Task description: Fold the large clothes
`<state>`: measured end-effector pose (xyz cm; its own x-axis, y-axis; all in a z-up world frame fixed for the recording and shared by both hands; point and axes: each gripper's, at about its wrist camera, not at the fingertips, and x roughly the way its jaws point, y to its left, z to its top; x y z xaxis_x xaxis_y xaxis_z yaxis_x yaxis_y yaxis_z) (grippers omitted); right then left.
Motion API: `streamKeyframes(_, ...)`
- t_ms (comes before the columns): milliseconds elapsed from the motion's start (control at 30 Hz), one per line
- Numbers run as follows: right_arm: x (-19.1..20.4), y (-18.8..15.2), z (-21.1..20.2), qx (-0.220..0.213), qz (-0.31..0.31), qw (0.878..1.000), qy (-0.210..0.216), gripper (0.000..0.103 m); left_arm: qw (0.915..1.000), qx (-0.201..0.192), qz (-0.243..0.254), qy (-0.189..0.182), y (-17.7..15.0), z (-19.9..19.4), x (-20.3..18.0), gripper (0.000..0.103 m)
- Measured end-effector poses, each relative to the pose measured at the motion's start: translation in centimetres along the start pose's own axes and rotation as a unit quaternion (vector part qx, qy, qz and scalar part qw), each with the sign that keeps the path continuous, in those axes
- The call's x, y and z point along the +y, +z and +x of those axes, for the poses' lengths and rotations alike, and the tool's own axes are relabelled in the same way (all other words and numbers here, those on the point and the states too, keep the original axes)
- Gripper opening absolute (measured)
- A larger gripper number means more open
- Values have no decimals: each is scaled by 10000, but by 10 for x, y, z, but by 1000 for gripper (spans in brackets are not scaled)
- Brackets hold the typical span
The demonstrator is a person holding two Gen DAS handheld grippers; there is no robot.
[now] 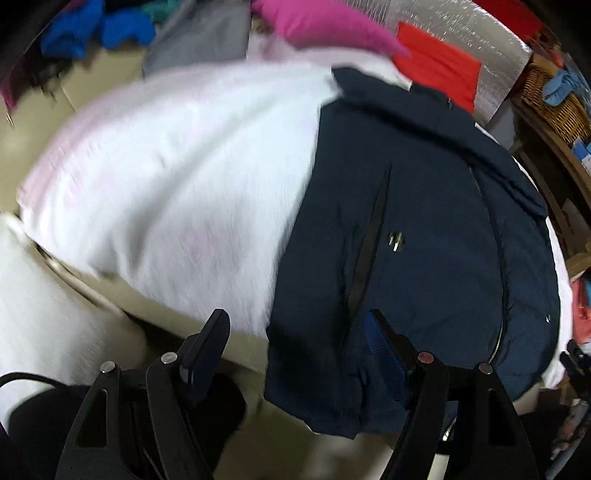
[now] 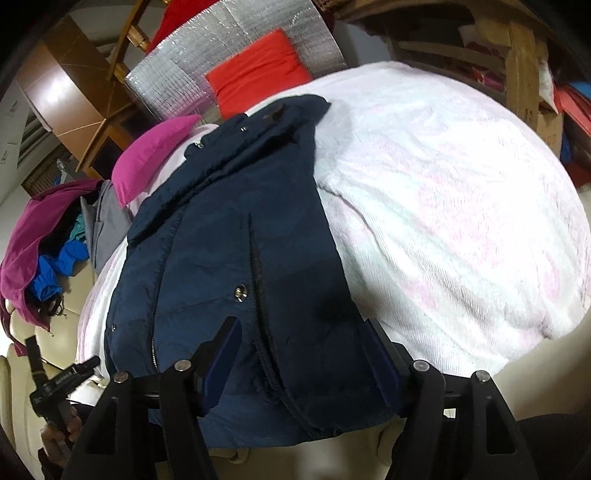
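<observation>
A navy padded jacket (image 1: pixel 424 229) lies flat, front up, on a white fluffy blanket (image 1: pixel 177 177); its zip runs lengthways and a metal snap shows near the middle. In the left wrist view my left gripper (image 1: pixel 299 339) stands open over the jacket's near left corner, with one finger above the navy cloth and the other off it. In the right wrist view the jacket (image 2: pixel 229 221) stretches away from me. My right gripper (image 2: pixel 303 350) is open just above the near hem, and the cloth spreads past both fingers.
A pink pillow (image 2: pixel 155 158) and a red cushion (image 2: pixel 258 70) lie at the far end against a silver foil mat (image 2: pixel 236 29). Magenta, blue and grey clothes (image 2: pixel 48 236) are heaped to one side. Wooden furniture (image 2: pixel 517 66) and a wicker basket (image 1: pixel 554 99) stand close by.
</observation>
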<state>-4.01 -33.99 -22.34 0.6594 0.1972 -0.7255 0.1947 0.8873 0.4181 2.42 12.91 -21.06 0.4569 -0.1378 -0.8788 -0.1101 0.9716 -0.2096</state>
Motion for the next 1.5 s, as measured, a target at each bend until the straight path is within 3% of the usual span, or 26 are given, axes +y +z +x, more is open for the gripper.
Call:
streamKeyframes(100,-6,0,9,184,78,9998,-29,71,9988,350,-243,-251,-7,14,8,76)
streamKeyframes(300,-17,-1,23,547,266,9981,-58,71,9975,534,-21,-463,-21,21,3,75)
streamKeyframes(333,-19,-2,25,614,308,9976,-75,71,9971,550,8,-519,-22,22,2,71)
streamKeyframes(367,-21,-3,26,659,351,9972,-90,71,9970,556,22,-536,-23,24,0,55)
streamKeyframes(400,-23,-4,27,699,397,9967,-99,71,9969,582,47,-531,-24,26,-1,50)
streamKeyframes(567,-31,-8,33,836,478,9953,-115,72,9970,545,119,-535,-23,29,-8,50)
streamKeyframes(667,-27,-10,36,845,373,9956,-167,78,9966,629,48,-521,-23,33,-11,63)
streamKeyframes(767,-15,-17,41,909,85,9956,-205,78,9961,693,8,-551,-21,37,-12,65)
streamKeyframes(800,-12,-18,41,876,-33,9959,-226,77,9960,691,35,-563,-22,37,-13,65)
streamKeyframes(833,-11,-19,40,881,-83,9959,-187,70,9959,684,81,-583,-24,37,-16,65)
streamKeyframes(933,-7,-22,39,1116,-195,9927,404,36,9956,660,214,-633,-25,36,-21,56)
streamKeyframes(967,-5,-22,37,1149,-246,9915,552,35,9952,658,242,-680,-26,35,-24,51)
streamKeyframes(1067,-4,-21,32,1177,-309,9884,910,35,9950,661,267,-695,-26,35,-29,50)
streamKeyframes(1133,-11,-18,37,1274,-126,9877,903,36,9947,703,213,-720,-26,37,-28,51)
streamKeyframes(1200,-20,-19,47,1494,73,9862,713,37,9943,791,109,-712,-25,41,-24,62)
streamKeyframes(1333,-12,-22,53,1615,-132,9849,613,62,9923,954,209,-755,-28,48,-28,64)
streamKeyframes(1400,1,-26,54,1580,-574,9851,371,63,9920,932,344,-779,-29,46,-34,60)
streamKeyframes(1433,5,-29,53,1571,-719,9845,303,62,9920,911,411,-776,-31,45,-38,57)
streamKeyframes(1500,17,-33,51,1480,-1083,9829,181,42,9918,871,507,-786,-31,46,-46,47)
